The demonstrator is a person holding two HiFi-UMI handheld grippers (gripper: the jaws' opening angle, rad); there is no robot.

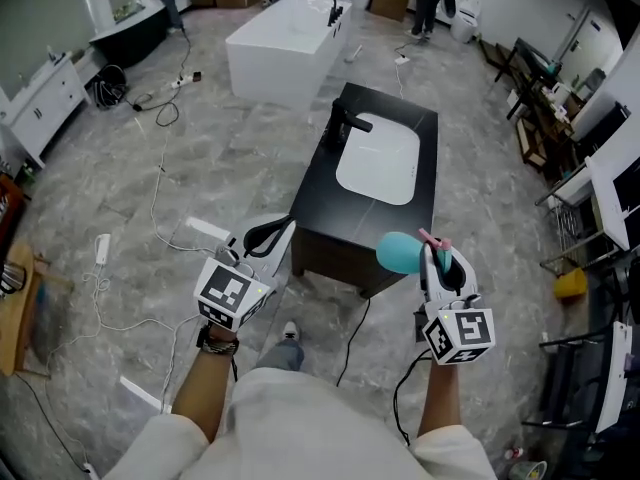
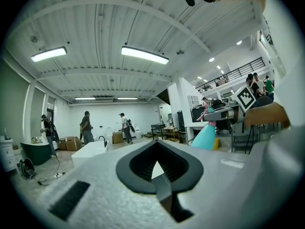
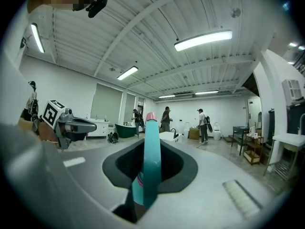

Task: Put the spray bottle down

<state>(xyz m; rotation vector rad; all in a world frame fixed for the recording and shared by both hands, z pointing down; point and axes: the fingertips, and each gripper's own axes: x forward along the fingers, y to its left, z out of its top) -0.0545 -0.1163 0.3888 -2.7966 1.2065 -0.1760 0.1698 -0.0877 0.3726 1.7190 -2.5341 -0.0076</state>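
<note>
Spray bottle [image 1: 400,253]: a teal, cone-shaped body with a pink trigger head, held clear of every surface. In the left gripper view it hangs base down, wider at the bottom, gripped high up near the neck. The right gripper [image 1: 432,250] pinches it there; in the right gripper view the narrow teal upper part fills the gap between the two jaws, which press on it from both sides. The left gripper [image 1: 280,230] is empty, its jaws pressed together with only open room visible past their tips. Both grippers point roughly level, side by side and well apart, towards a black vanity [image 1: 330,218] that carries a white basin [image 1: 378,158] and a dark faucet [image 1: 345,128]. In the head view the bottle overlaps the vanity's near right corner; whether it is already above the top cannot be told. A white bathtub [image 1: 285,48] and several people stand further back. Step in hand, as judged: transport of the bottle to a resting place, with release not yet begun. The next move calls for bringing the bottle over a bare strip of the black top beside the basin, lowering it upright until its base bears weight, and only then spreading the right jaws.
</note>
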